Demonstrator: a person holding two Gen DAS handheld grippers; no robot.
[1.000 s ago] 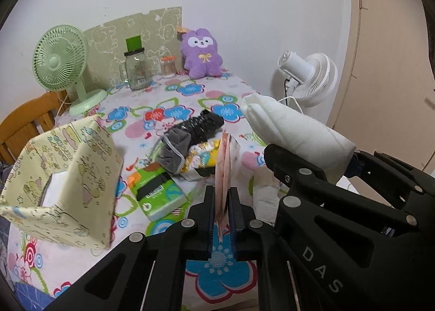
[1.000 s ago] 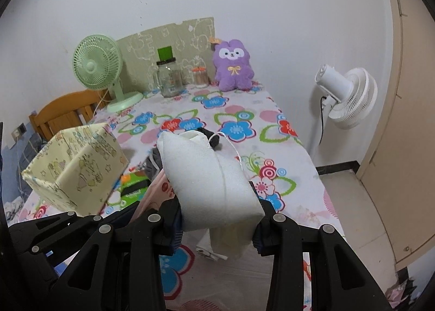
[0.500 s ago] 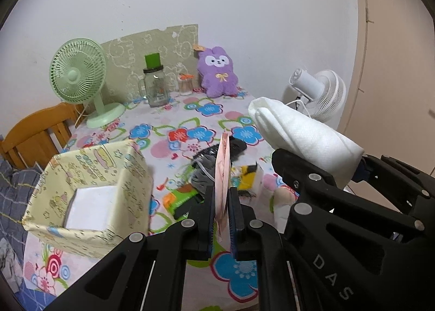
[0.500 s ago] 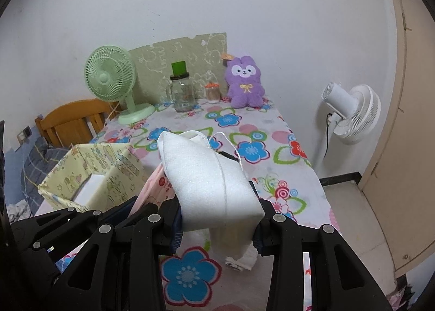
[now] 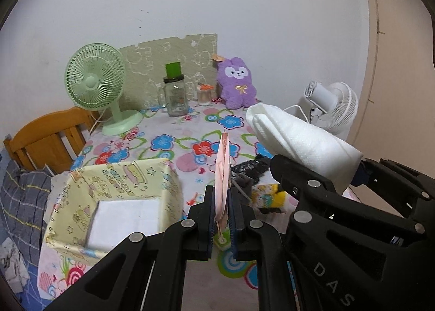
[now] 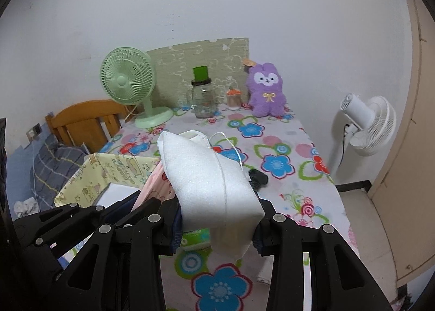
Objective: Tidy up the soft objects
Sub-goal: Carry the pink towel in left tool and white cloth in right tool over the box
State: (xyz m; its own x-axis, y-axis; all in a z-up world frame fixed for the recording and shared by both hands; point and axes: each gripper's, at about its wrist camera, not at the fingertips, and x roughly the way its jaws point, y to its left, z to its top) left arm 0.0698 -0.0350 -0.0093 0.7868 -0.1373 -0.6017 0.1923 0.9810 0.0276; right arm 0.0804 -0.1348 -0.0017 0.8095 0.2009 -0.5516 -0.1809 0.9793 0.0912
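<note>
both tongs are up above the flowered tablecloth [image 5: 174, 145], side by side. the left gripper [image 5: 223, 225] is clenched tight on a thin pink packet [image 5: 223, 172], which stands on edge between the pads and sticks up past the fingertips. the right gripper [image 6: 216, 222] is clamped around a fat white bundle [image 6: 209, 177] of soft, quilted-looking stuff with a thin string [image 6: 231, 145] looping off its far end; a flap of the same white material hangs down below the jaws. seen from the left camera, that bundle [image 5: 299, 142] pokes out up and to the left from the right gripper's black frame. below and to the left of the two tongs sits an open yellow box [image 5: 114, 202] with cartoon print on its walls and something white and flat lying in the bottom. on the cloth between the tongs lie a dark grey and black cloth [image 5: 248, 172] and a yellow printed packet [image 5: 272, 195], and from the right camera a green packet [image 6: 197, 237] shows under the white bundle. at the far end of the table stand a green fan [image 5: 95, 80], a glass jar [image 5: 175, 96] with a green cup on top, a small orange-lidded jar [image 5: 204, 93] and a purple plush bunny [image 5: 236, 85], against a patterned board [image 5: 174, 61]. a white fan [image 6: 369, 123] stands on the floor to the right, a wooden chair [image 6: 84, 120] to the left.
</note>
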